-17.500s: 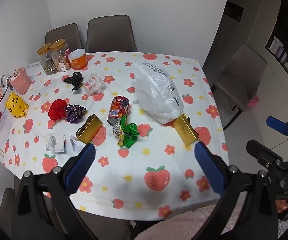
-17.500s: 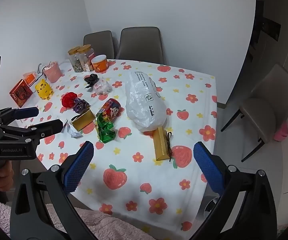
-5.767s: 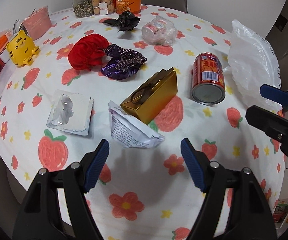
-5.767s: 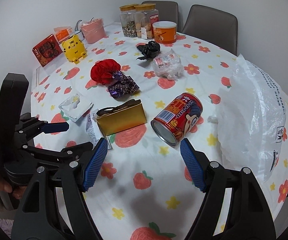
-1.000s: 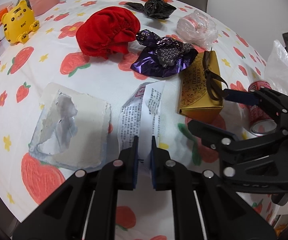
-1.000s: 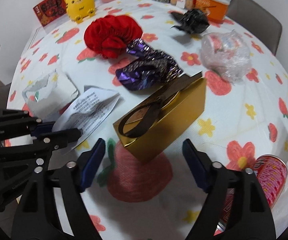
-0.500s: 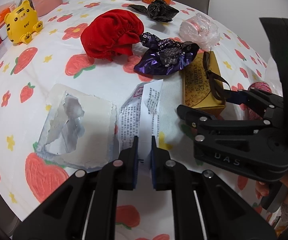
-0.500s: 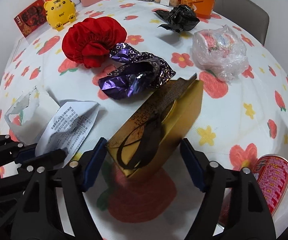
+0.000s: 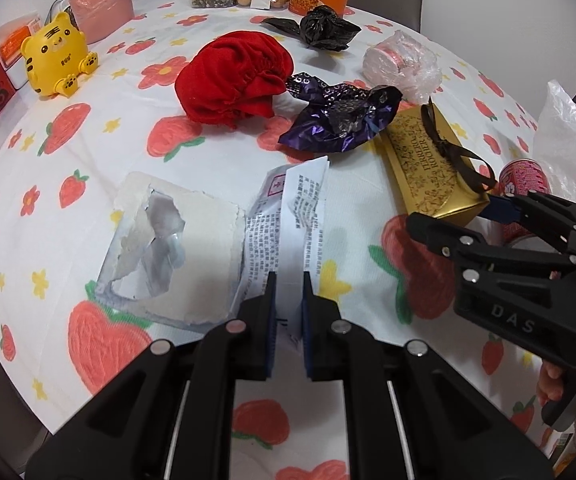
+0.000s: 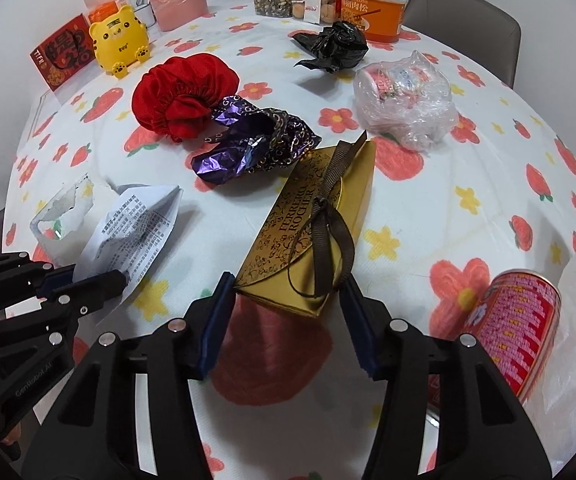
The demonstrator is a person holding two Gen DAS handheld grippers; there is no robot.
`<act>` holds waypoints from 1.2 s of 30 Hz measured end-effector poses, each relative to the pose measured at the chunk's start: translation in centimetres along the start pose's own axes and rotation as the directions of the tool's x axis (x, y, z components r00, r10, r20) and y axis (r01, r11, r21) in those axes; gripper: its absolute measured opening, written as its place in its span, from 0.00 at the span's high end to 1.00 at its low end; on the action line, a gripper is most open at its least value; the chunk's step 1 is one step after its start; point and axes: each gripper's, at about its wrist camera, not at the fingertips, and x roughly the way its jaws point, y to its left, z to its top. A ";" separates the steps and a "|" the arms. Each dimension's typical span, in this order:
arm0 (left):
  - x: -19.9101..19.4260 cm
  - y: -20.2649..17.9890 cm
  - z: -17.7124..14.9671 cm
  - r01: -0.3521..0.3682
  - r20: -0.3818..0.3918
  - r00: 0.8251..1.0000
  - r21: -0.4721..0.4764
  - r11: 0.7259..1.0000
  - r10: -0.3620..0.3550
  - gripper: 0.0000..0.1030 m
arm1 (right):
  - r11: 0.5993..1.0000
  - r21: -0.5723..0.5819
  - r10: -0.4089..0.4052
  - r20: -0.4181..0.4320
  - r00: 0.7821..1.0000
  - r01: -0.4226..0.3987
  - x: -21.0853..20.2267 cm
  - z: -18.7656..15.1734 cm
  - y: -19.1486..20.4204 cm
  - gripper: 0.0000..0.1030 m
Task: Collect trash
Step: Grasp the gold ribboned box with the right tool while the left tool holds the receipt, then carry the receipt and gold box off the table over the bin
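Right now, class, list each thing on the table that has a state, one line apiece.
Left hand-held gripper: shut on the printed paper.
Right hand-held gripper: jaws just closing around the gold box.
Gold box: closed, ribbon tied.
Red can: lying on its side.
White packet: torn open.

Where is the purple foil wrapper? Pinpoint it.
In the right wrist view the purple foil wrapper lies mid-table, touching the red cloth pouch on its left, with the gold box just right of it.

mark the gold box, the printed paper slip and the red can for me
gold box (image 10: 308,216): right wrist view, on its lettered top face.
printed paper slip (image 9: 288,216): left wrist view, on the printed fold ahead of the tongs.
red can (image 10: 516,320): right wrist view, on its pink-patterned side.
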 end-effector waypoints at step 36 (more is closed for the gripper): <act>-8.3 -23.5 -1.4 0.233 0.018 0.960 0.494 0.838 -0.278 0.90 | 0.881 0.443 -0.268 0.170 0.948 0.169 -22.6 -18.9 -11.7 0.51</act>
